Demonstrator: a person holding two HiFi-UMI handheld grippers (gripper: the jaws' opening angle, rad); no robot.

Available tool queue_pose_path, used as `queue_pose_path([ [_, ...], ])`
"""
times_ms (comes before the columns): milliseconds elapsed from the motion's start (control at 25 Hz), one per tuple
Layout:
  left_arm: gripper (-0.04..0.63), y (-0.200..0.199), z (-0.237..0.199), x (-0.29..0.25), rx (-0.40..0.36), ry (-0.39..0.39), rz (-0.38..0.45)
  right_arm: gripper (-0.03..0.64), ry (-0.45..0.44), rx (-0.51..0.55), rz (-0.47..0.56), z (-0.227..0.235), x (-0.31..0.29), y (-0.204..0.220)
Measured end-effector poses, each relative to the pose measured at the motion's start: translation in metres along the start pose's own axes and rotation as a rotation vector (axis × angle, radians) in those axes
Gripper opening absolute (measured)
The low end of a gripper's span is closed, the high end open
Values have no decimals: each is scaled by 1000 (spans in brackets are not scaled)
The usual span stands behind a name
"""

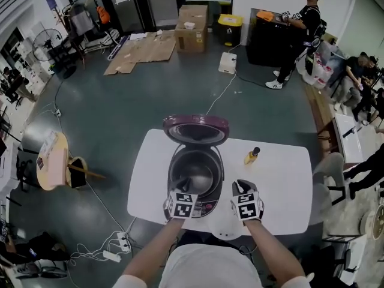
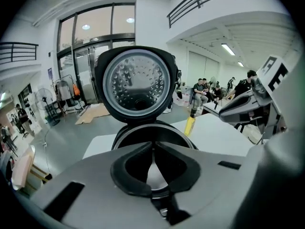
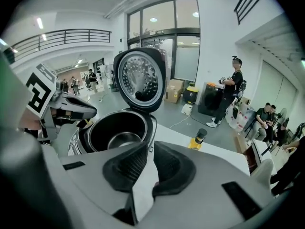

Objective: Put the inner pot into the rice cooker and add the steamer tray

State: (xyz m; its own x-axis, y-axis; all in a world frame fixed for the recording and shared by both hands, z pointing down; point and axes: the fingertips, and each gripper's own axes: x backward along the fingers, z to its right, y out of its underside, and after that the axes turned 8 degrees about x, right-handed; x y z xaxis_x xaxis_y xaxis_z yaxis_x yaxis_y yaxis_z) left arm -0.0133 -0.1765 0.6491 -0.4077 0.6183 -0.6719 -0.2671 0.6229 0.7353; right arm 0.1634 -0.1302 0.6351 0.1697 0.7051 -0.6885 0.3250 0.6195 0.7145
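Nearest, just in front of the rice cooker (image 1: 221, 174), the left gripper (image 2: 153, 144) and right gripper (image 3: 148, 144) are both pinched closed on nothing. The inner pot (image 1: 195, 174) already sits inside the cooker, under its raised lid (image 1: 196, 129). A yellow bottle (image 1: 252, 156) stands to the cooker's right. A steamer tray swung in from that side could topple it or knock the lid down.
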Motion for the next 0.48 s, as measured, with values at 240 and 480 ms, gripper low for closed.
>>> queue_pose_path([
  [240,15,0,38,30,-1,71,64,12,2,-10,85,8,42,11],
  [480,14,14,65,45,12,175,73,12,-23,-44,109,-1,62,28],
])
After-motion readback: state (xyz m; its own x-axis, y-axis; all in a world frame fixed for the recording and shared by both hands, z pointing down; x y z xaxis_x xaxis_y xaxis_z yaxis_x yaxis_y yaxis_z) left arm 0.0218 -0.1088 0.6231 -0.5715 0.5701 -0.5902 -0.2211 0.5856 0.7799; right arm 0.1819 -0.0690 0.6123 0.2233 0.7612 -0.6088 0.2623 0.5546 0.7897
